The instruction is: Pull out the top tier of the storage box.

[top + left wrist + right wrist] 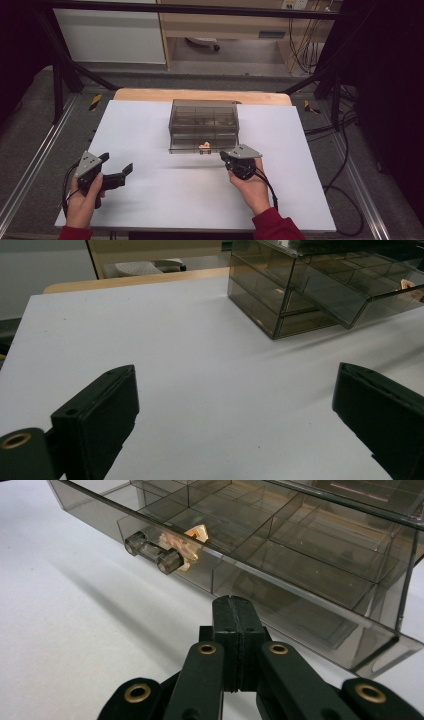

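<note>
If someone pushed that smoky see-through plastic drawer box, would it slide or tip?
The smoky clear plastic drawer box would probably slide: it sits low and wide on the smooth white tabletop. It looks light and stiff. Its open drawer may slide shut.

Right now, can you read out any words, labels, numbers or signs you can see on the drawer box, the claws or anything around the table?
No readable text anywhere.
Smoked plastic drawer box: no label or marking.
Small orange thing in the pulled-out drawer: no print that I can make out.
Left claw and right claw: plain black, no brand.
Yellow-and-black striped tape beside the table: a pattern, no words.
</note>
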### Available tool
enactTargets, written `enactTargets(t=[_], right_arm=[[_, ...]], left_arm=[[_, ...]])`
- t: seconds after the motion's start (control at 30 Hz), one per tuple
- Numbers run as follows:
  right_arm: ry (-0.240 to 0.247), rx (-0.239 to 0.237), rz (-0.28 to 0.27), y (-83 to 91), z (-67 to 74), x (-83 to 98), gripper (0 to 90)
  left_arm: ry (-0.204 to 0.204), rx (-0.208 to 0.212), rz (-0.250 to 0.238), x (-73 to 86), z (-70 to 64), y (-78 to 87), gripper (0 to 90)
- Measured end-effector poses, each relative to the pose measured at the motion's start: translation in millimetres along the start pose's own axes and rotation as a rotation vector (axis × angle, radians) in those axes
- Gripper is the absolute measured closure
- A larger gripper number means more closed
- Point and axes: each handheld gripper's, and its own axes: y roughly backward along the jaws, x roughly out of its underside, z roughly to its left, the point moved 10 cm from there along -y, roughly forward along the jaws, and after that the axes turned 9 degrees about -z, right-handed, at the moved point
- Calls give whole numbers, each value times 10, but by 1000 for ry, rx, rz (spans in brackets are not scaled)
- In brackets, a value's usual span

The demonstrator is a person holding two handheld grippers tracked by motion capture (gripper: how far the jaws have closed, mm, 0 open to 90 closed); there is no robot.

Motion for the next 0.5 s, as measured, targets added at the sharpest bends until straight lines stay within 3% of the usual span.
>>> enactTargets(t=[0.5], right_arm=[[-14,11,-22,-43,-62,-25,900]], left_arm=[[-10,-8,1,-10,-12,10,49]])
